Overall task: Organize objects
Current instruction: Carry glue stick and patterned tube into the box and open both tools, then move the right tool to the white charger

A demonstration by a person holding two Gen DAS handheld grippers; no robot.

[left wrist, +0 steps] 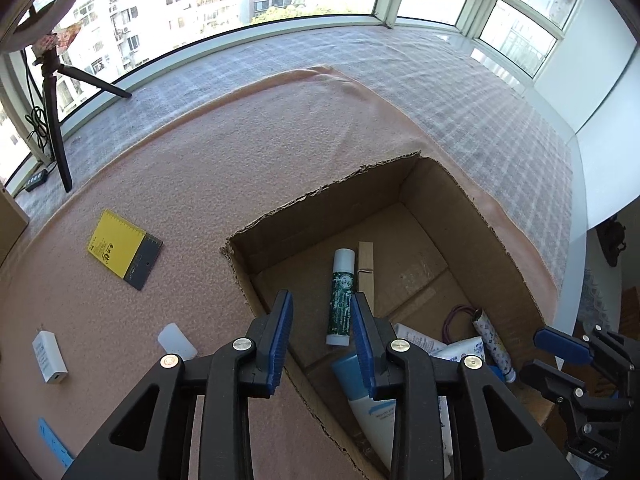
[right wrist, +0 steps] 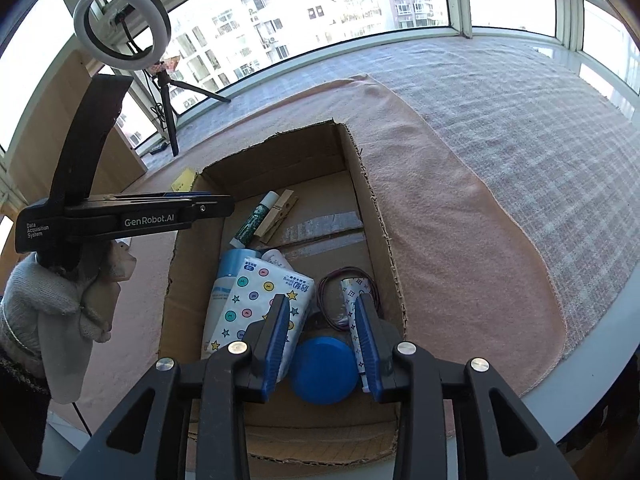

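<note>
Left hand-held gripper (left wrist: 320, 334) hanging over the near-left wall of the cardboard box (left wrist: 320, 196), jaws parted, nothing between the blue pads (left wrist: 280, 332); tips pointing down into the box. Right hand-held gripper (right wrist: 322, 334) hovering above the box's near end, jaws likewise apart and empty, straddling a blue round lid (right wrist: 323, 370) lying on the box floor without touching it.

Sitting inside the box, near end: white-and-blue tube (right wrist: 224, 284), tissue pack with stars and dots (right wrist: 260, 300) leaning on top of it, patterned slim tube (right wrist: 354, 300) just beside the right pad, purple hair ties (right wrist: 332, 280) looped around that tube's far end. Further in, toward the box's far wall: green-and-white stick (left wrist: 340, 294) lying flat, touching a wooden clothespin (left wrist: 366, 268) alongside it.

Lying outside the box on the pink cloth (left wrist: 180, 160) covering the tabletop, toward the left edge: white charger (left wrist: 49, 356), small translucent white piece (left wrist: 176, 340) near the left jaw, blue strip (left wrist: 54, 442) at the near-left, yellow-and-grey notepad (left wrist: 125, 249) further out.

Gripping the left handle, seen from the right wrist camera: gloved hand (right wrist: 60, 300).

Standing at the far-left corner, on the checked cloth (left wrist: 440, 92) by the window: ring light (right wrist: 122, 22) on a black tripod (left wrist: 56, 120).
</note>
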